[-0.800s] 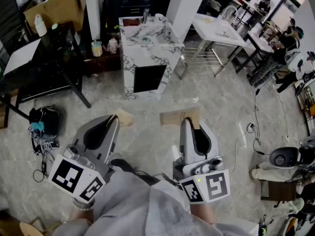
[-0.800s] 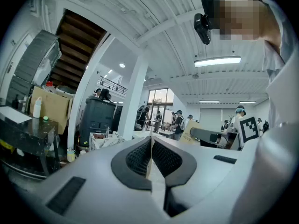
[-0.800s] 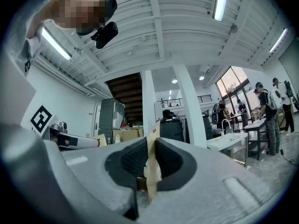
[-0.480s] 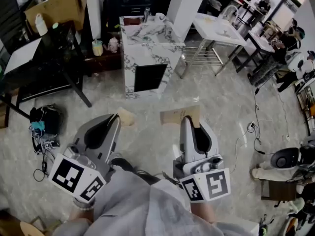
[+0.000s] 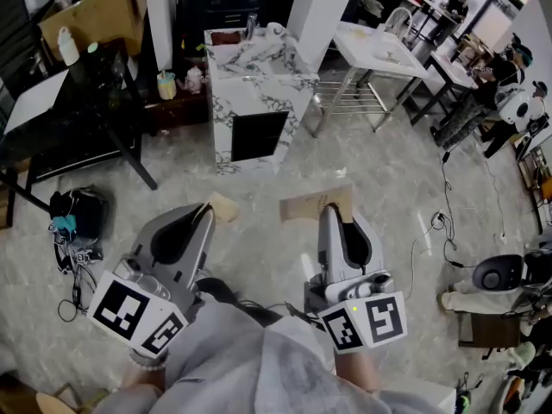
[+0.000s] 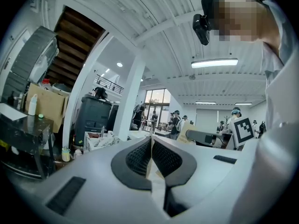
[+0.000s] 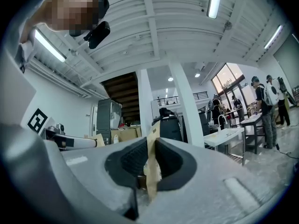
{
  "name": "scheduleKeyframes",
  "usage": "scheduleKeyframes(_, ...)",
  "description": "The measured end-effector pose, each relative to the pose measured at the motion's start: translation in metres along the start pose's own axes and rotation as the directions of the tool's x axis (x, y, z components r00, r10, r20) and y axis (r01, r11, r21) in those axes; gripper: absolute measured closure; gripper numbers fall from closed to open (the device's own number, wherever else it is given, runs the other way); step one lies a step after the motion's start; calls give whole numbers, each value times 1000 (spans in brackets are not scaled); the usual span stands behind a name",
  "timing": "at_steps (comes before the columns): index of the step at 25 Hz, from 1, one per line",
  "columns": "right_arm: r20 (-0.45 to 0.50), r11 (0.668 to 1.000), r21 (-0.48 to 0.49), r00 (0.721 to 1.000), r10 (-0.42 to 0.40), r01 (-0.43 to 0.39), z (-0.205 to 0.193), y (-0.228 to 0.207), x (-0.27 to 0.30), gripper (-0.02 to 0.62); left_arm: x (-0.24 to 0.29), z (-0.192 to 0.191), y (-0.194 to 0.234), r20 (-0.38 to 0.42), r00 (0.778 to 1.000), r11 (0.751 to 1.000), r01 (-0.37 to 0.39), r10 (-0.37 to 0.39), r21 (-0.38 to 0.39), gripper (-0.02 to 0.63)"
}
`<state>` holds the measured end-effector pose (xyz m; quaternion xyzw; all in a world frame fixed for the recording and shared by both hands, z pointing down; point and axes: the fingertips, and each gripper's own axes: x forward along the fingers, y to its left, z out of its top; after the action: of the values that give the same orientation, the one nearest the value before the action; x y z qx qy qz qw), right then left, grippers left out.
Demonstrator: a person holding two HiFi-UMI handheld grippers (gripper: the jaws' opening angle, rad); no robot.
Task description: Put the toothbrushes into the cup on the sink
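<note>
Both grippers are held level over the grey tiled floor, well short of the marble sink unit [image 5: 254,67]. On its top stand a faucet [image 5: 251,26] and a white cup-like thing [image 5: 274,30]; I cannot make out any toothbrushes at this distance. My left gripper [image 5: 207,209] is shut on a small tan card [image 5: 222,207]. That card shows as a thin pale edge [image 6: 150,160] between the pressed pads. My right gripper [image 5: 333,210] is shut on a brown cardboard piece [image 5: 315,203]. The piece stands edge-on [image 7: 152,167] between its jaws.
A black table [image 5: 78,102] and a black bag with cables [image 5: 73,214] are at the left. A white basin on a metal frame [image 5: 384,54] stands right of the marble unit. People stand at the far right [image 5: 483,102]. A cardboard box [image 5: 95,15] sits behind.
The head view has shifted a little, so the marble unit sits slightly higher. Both grippers keep their places and their cards.
</note>
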<state>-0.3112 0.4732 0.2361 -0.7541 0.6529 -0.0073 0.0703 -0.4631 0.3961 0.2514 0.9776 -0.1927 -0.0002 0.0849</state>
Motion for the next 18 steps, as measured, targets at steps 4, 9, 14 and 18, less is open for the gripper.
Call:
scheduleKeyframes(4,-7,1000,-14,1000,-18,18,0,-10,-15,557,7,-4,-18,4,999,999,36,-36,-6,600)
scheduleKeyframes(9,-4,998,-17,999,-53,53,0,-26,-30,557,21,-9,-35,1,997,997,75,-75,-10,600)
scheduleKeyframes(14,1,996,-17,996,-89,89,2,-42,-33,557,40,-8,-41,0,994,994,113,-113,-8,600)
scheduleKeyframes(18,6,993,-24,993,-118,118,6,-57,-33,557,63,-7,-47,-4,989,989,151,-151,-5,600)
